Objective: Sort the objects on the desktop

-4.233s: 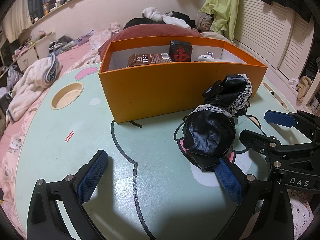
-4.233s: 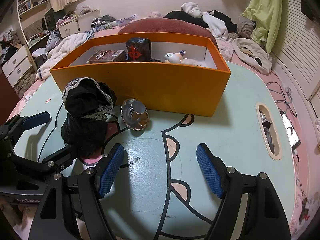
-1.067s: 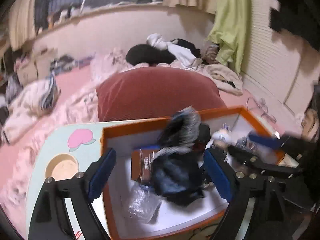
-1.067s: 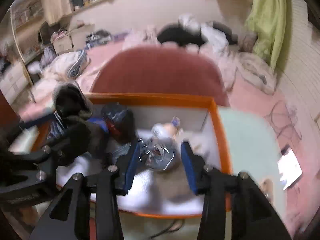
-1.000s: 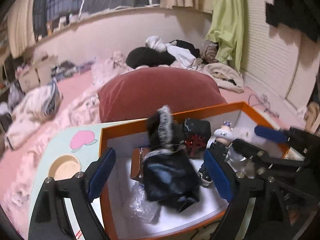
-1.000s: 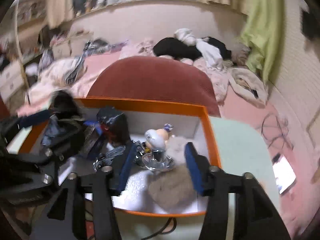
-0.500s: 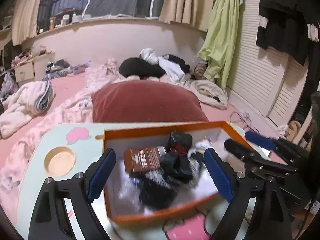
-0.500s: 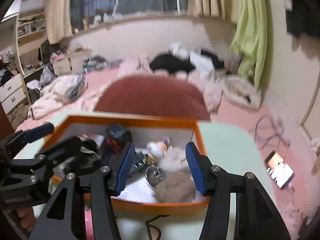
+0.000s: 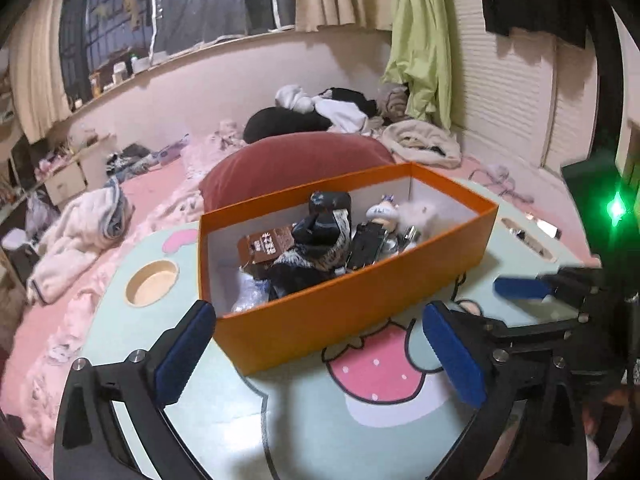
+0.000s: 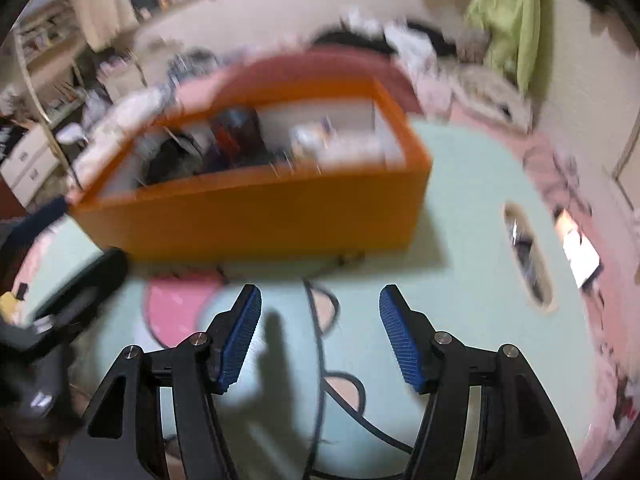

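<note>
Holding nothing, my left gripper (image 9: 320, 354) and right gripper (image 10: 320, 336) gape wide before the orange box (image 9: 344, 312), which contains a black lace garment (image 9: 316, 248), a brown packet (image 9: 266, 246) and a small doll (image 9: 382, 212).

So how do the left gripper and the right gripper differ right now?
The left gripper is spread wide, while the right gripper has a narrower gap. The left gripper frames the near wall of the orange box; the right gripper frames only the mint tabletop, short of the box. Both have blue pads, are open and hold nothing.
</note>
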Demonstrator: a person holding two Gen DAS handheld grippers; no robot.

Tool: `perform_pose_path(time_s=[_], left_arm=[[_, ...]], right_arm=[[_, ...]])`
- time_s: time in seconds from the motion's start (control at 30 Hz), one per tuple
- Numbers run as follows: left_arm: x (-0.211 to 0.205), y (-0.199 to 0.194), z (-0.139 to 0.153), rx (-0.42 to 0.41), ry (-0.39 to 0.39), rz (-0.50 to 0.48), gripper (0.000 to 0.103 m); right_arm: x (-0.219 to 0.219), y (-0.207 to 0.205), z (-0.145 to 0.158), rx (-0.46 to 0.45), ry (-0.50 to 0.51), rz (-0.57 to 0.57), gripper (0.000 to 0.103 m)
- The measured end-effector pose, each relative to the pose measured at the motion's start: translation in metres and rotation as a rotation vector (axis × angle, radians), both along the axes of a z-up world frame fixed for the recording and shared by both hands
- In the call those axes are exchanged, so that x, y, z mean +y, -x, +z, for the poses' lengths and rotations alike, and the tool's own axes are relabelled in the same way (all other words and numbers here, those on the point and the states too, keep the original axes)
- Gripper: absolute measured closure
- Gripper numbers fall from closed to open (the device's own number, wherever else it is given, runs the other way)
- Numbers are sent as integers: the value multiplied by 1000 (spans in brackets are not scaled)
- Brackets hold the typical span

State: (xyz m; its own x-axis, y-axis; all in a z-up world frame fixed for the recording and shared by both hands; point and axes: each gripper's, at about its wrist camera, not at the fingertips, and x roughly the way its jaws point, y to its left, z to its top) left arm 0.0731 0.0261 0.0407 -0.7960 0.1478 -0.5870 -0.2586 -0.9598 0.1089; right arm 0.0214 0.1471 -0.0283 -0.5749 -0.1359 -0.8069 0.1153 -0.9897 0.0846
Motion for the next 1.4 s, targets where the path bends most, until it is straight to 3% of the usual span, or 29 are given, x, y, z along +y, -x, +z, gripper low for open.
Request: perform_pose_path(time_s=[0.1, 0.23, 0.3, 0.37, 0.5, 0.57, 0.6, 1.4], left_arm=[[-2, 3, 0, -21, -24, -3, 1], [-29, 37, -20, -178, -133, 85, 1], [-45, 55, -30, -267, -232, 94, 1], [-52, 60, -30, -277, -270, 99, 1], [-40, 50, -32, -277, -170, 117, 1], [-31, 47, -44, -325, -77, 149, 1], [-25, 42, -46, -289, -25, 172, 0], [-27, 40, -45, -301, -47, 160, 0]], right_arm=[[0, 4, -3, 7, -24, 6, 31], [-1, 9, -6, 10, -45, 20, 30], [2, 10, -7, 12, -43, 21, 30], [1, 10, -9, 14, -42, 22, 30], [1, 10, -9, 14, -44, 22, 29], [-4, -2, -9, 15, -46, 28, 26], [-6, -3, -9, 13, -48, 32, 22], [-14, -6, -11, 11, -66, 28, 20]])
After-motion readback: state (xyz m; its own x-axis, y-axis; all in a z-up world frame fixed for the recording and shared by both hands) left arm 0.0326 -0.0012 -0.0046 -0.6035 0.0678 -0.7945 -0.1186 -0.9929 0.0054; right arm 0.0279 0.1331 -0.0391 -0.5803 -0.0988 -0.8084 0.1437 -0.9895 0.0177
